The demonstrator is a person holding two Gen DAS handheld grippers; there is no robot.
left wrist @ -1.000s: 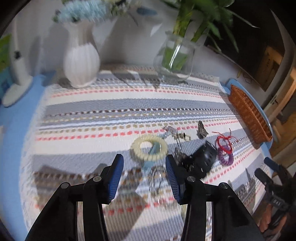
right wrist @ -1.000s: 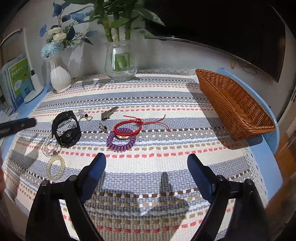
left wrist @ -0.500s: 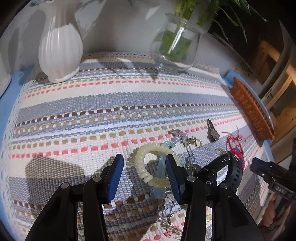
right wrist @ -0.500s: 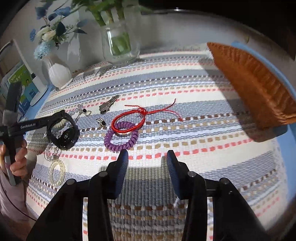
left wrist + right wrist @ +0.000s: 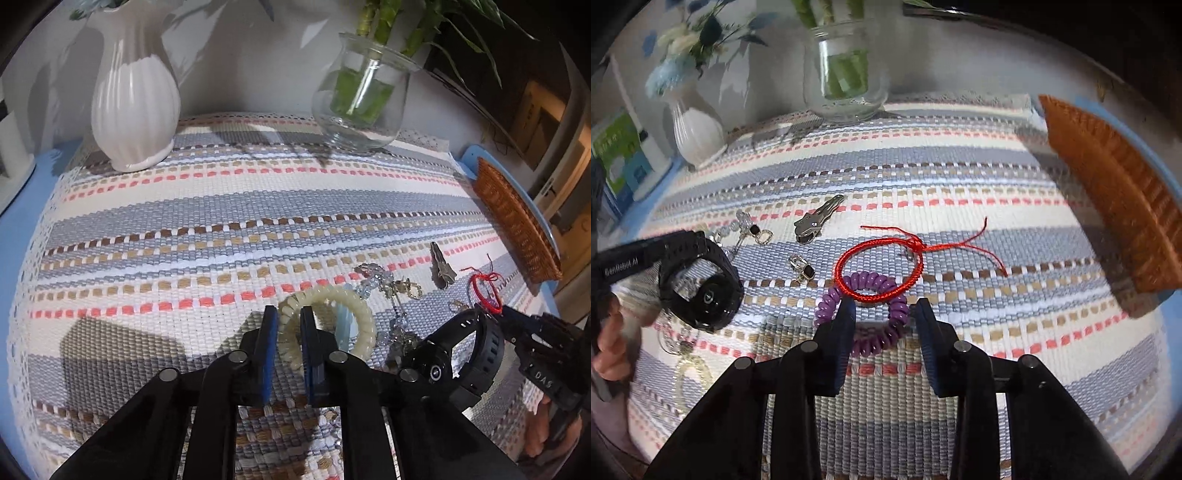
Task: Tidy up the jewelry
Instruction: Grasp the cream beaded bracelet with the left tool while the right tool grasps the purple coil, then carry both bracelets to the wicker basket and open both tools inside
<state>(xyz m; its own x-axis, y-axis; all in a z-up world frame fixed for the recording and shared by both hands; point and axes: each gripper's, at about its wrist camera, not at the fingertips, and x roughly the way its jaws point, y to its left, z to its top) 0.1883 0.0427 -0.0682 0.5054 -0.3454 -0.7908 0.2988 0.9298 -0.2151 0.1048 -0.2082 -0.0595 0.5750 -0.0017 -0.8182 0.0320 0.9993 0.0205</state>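
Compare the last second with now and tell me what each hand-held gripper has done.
The left hand-held gripper moved forward and down, and its jaws narrowed onto the rim of the cream coil bracelet. The right hand-held gripper closed in on the purple coil bracelet, its jaws narrowing to straddle it without yet gripping. The black watch, red string bracelet, key and wicker basket stayed put.

cream coil bracelet (image 5: 364, 325), purple coil (image 5: 864, 314), red cord (image 5: 879, 269), black watch (image 5: 701, 280), striped cloth (image 5: 960, 166).
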